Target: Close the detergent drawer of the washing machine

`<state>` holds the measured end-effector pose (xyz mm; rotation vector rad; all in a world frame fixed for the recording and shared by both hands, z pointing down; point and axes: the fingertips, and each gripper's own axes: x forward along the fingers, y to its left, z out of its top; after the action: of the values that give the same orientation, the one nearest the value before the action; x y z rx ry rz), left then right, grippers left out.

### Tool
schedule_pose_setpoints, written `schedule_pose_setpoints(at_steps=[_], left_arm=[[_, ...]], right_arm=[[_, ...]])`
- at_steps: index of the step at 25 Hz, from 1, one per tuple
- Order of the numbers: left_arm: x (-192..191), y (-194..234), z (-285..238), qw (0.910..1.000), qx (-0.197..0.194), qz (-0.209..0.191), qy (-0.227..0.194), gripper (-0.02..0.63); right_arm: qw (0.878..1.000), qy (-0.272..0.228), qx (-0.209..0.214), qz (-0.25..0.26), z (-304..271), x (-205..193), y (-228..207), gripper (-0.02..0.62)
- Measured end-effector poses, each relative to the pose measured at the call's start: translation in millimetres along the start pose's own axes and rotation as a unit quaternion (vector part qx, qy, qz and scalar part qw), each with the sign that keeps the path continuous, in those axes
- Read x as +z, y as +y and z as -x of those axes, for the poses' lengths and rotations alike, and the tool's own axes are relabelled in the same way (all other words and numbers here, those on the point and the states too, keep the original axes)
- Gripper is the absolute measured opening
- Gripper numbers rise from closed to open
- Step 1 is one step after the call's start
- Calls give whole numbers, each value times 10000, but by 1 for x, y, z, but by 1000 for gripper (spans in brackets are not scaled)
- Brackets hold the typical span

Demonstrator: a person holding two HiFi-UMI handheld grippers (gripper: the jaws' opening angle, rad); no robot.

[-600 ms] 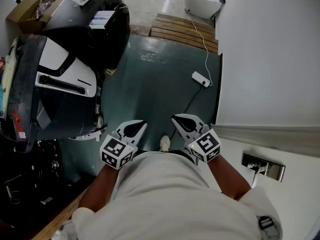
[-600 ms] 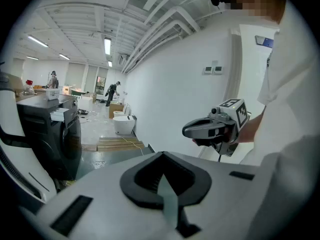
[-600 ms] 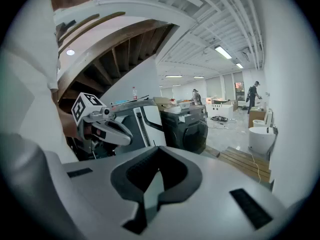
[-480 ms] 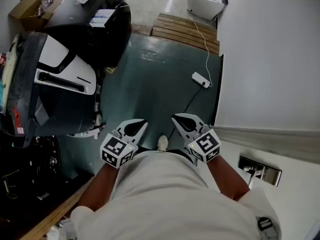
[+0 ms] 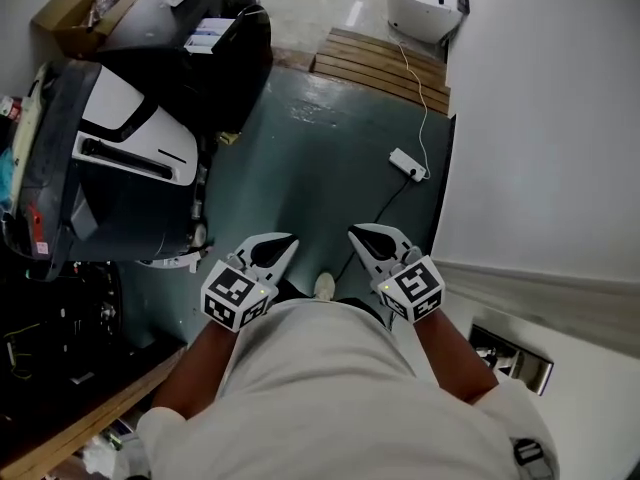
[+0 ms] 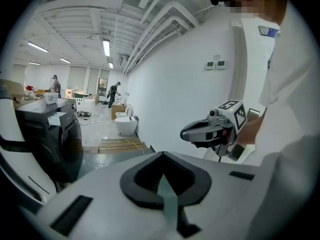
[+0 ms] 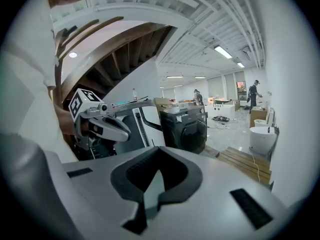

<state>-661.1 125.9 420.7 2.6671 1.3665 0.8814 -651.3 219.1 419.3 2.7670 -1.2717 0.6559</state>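
Where the person stands: on a dark green floor (image 5: 320, 168), looking steeply down past a pale shirt, with one shoe (image 5: 325, 286) showing between the two grippers.
Left gripper (image 5: 288, 240): held close in front of the body, pointing forward; its jaws are closed tip to tip with nothing between them.
Right gripper (image 5: 356, 234): just beside the left one and level with it, pointing forward; its jaws are likewise pressed together and empty.
Washing machine (image 5: 215, 78): black and front-loading, ahead and to the left, well apart from both grippers.
Detergent drawer (image 5: 207, 36): a white and blue tray at the machine's top front edge, seemingly pulled out; neither gripper is near it.
Nearer on the left: a large black and white appliance (image 5: 120, 158), tilted, its kind unclear.
On the right: a white wall (image 5: 540, 118).
Floor ahead: a white power strip (image 5: 408, 163) with its cable, then a wooden slatted platform (image 5: 380, 68), with a white toilet (image 5: 425, 8) beyond it.
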Motion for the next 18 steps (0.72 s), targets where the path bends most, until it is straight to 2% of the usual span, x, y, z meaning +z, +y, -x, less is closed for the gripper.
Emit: schedule_pose_setpoints(at_steps=[8, 18], left_arm=[[3, 12, -17, 9999, 66, 74, 88, -3], [35, 114, -41, 9982, 520, 244, -188, -3]], right_arm=[[10000, -15, -10, 45, -12, 5, -24, 6], [9997, 179, 41, 188, -80, 36, -66, 6]])
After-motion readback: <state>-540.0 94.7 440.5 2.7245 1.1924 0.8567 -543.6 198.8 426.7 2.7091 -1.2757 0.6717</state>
